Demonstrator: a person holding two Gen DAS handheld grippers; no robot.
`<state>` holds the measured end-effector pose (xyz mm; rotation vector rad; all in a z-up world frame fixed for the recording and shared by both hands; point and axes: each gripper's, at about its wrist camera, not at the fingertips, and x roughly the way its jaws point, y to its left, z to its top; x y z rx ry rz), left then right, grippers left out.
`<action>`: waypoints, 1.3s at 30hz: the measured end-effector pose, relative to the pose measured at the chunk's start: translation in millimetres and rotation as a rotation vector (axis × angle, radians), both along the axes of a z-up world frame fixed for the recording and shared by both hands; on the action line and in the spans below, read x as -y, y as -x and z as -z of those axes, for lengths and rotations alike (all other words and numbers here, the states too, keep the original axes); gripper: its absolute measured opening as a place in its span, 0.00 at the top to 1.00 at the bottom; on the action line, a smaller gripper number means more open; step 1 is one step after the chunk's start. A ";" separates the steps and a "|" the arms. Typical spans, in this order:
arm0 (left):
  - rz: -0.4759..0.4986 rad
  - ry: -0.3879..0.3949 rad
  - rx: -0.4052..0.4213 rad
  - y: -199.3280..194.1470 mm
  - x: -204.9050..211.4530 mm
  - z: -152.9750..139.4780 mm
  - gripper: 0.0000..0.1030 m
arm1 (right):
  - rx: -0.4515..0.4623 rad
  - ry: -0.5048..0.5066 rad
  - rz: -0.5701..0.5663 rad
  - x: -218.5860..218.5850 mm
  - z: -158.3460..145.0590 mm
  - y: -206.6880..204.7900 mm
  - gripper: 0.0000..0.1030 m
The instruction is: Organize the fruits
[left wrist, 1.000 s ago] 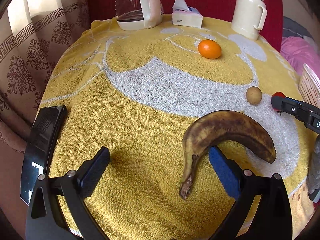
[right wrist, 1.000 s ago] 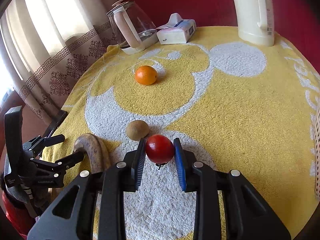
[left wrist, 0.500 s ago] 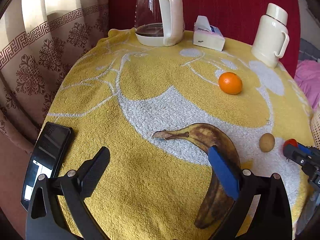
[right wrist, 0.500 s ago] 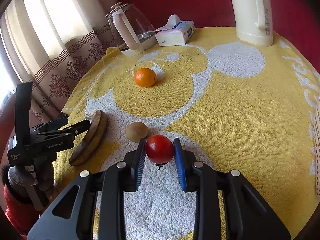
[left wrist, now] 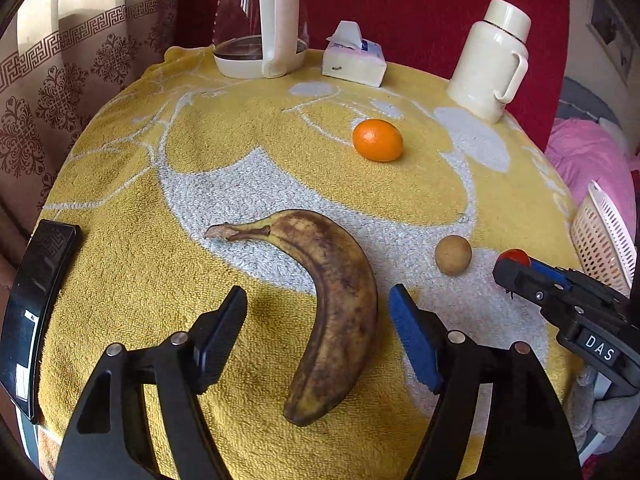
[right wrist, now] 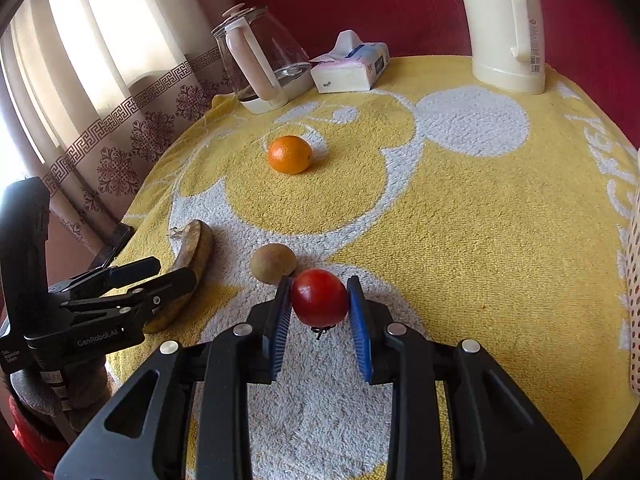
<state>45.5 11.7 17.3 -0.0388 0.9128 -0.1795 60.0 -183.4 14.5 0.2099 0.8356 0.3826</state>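
Observation:
A brown-spotted banana (left wrist: 336,304) lies on the yellow towel, its lower half between the jaws of my open left gripper (left wrist: 316,320), which do not touch it. It also shows in the right wrist view (right wrist: 192,256). My right gripper (right wrist: 320,312) is shut on a red tomato (right wrist: 319,297), also seen in the left wrist view (left wrist: 515,257). A small brown round fruit (right wrist: 273,263) lies just left of the tomato, and shows in the left wrist view (left wrist: 453,255). An orange (left wrist: 377,139) sits farther back; it also shows in the right wrist view (right wrist: 289,154).
A glass kettle (left wrist: 260,24), a tissue pack (left wrist: 354,62) and a cream thermos (left wrist: 494,60) stand along the far edge. A white perforated basket (left wrist: 604,236) is at the right edge. A black phone (left wrist: 36,300) lies at the left edge.
The left gripper has swung round and moved so the banana now lies lengthwise between its open jaws. The right gripper holds the tomato in the same place.

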 end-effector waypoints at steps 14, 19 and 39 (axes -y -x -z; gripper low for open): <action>0.015 0.026 0.077 4.8 4.1 -6.1 0.69 | 0.029 -0.001 0.008 1.7 -2.1 3.7 0.72; 0.002 0.049 0.142 17.5 -0.2 -23.5 0.69 | 0.051 -0.005 0.013 2.6 -6.0 7.7 0.72; 0.097 0.092 0.322 60.4 26.2 -83.3 0.70 | 0.216 -0.027 0.162 59.1 -51.7 52.3 0.72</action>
